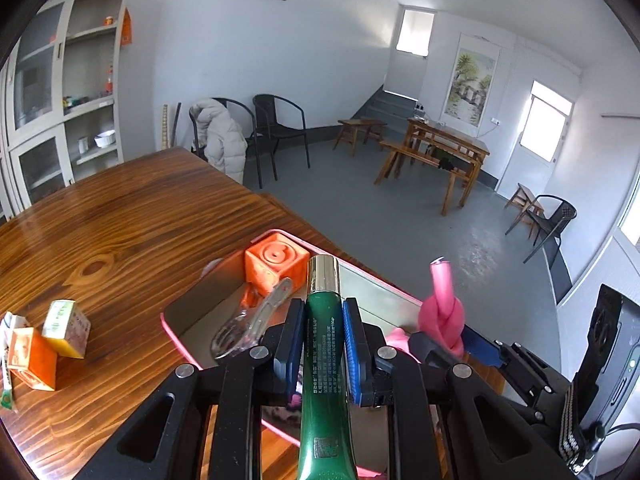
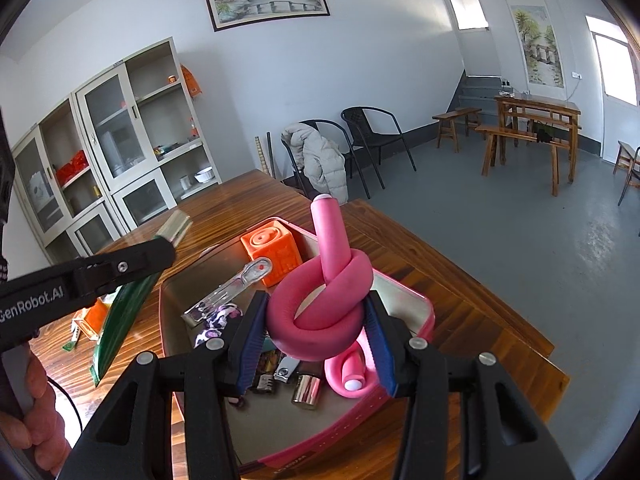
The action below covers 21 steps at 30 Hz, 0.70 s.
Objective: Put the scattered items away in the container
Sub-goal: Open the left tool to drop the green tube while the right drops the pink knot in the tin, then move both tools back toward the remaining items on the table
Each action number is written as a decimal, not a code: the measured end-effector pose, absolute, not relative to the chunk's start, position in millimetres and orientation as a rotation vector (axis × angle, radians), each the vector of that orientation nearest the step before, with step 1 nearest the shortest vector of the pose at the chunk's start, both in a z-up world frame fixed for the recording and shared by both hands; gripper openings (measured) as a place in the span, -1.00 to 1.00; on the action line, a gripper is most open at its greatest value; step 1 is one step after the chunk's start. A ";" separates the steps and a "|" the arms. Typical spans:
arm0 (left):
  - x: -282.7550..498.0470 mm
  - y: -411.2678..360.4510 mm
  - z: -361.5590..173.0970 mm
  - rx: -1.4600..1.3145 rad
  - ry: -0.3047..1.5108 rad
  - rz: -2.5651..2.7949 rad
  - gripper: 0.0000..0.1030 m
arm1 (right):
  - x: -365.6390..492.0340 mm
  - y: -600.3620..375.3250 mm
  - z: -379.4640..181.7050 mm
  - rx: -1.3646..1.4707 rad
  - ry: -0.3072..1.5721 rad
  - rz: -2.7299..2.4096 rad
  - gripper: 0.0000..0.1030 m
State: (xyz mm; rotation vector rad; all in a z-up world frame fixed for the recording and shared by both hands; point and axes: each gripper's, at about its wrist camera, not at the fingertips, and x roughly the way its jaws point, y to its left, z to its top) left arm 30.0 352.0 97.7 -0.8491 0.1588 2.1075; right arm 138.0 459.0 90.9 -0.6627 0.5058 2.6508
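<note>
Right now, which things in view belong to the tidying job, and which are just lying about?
Job:
- pink container
- green tube, clamped in the left claw
- knotted pink foam roller, between the right claw's pads
- small boxes on the table
- orange cube, clear clip, already inside

Lying about:
- chairs
- coat
- cabinet

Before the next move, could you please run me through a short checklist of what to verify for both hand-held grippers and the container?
1. Left hand-held gripper shut on the green tube: ok.
2. Tube over the pink container: ok.
3. Pink foam knot between the right hand-held gripper's fingers, over the container: ok.
4. Right pads pressing on the knot: cannot tell.
5. Free floor in the container for both: ok, though a cube, a clear clip and small items lie inside.
6. Table cleared: not ok, small boxes remain.
</note>
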 end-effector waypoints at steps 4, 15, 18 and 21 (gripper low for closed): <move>25.7 350.8 94.1 -0.847 0.134 2.169 1.00 | 141.7 465.7 86.5 -0.645 0.531 2.636 0.55; 11.0 311.3 86.4 -0.893 0.073 2.288 1.00 | 138.8 458.7 85.5 -0.674 0.542 2.639 0.64; 6.9 300.3 80.4 -0.909 0.070 2.326 1.00 | 137.6 445.8 90.5 -0.653 0.468 2.662 0.64; 5.7 288.8 79.8 -0.893 0.084 2.378 1.00 | 138.2 428.9 98.8 -0.611 0.385 2.697 0.65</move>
